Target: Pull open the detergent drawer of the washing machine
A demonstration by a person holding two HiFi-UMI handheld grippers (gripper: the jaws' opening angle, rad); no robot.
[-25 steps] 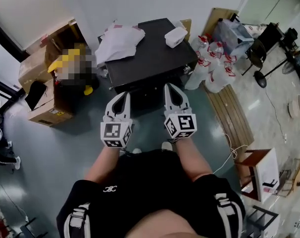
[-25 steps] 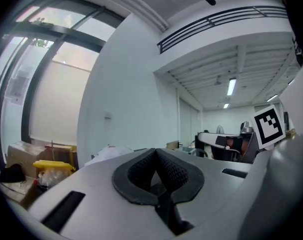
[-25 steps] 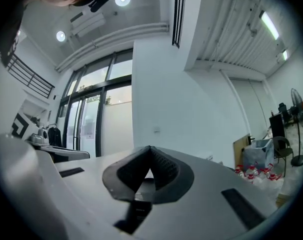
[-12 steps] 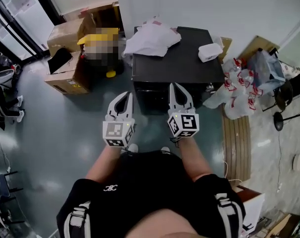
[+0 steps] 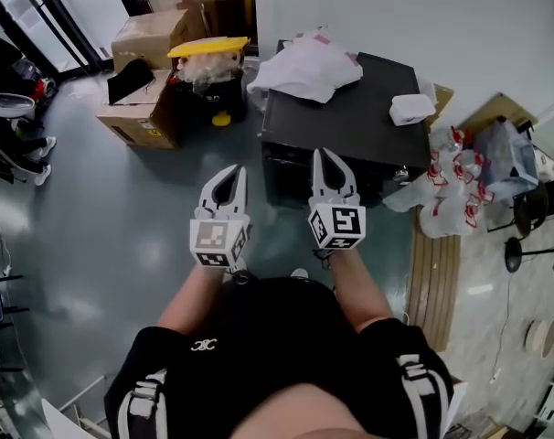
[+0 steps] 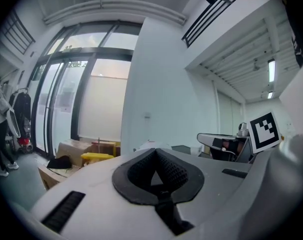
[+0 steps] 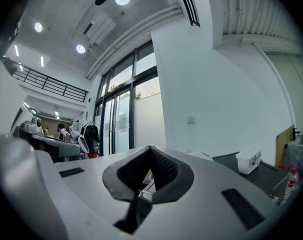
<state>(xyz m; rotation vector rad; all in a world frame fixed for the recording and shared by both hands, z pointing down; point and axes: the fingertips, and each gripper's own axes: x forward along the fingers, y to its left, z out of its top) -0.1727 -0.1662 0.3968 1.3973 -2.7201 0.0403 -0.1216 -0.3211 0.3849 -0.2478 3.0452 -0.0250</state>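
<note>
With the left gripper (image 5: 228, 174) and right gripper (image 5: 328, 158) clenched empty, approach is judged in hand; the washing machine (image 5: 355, 124) ahead of the jaws must be neared, then 1 gripper opened.

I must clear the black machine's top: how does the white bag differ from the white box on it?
The bag is far larger than the box. The bag lies limp and crumpled; the box keeps a firm rectangular shape. The bag hangs over the machine's far left corner; the box sits by its right edge. Both are white and rest on the machine's top.
</note>
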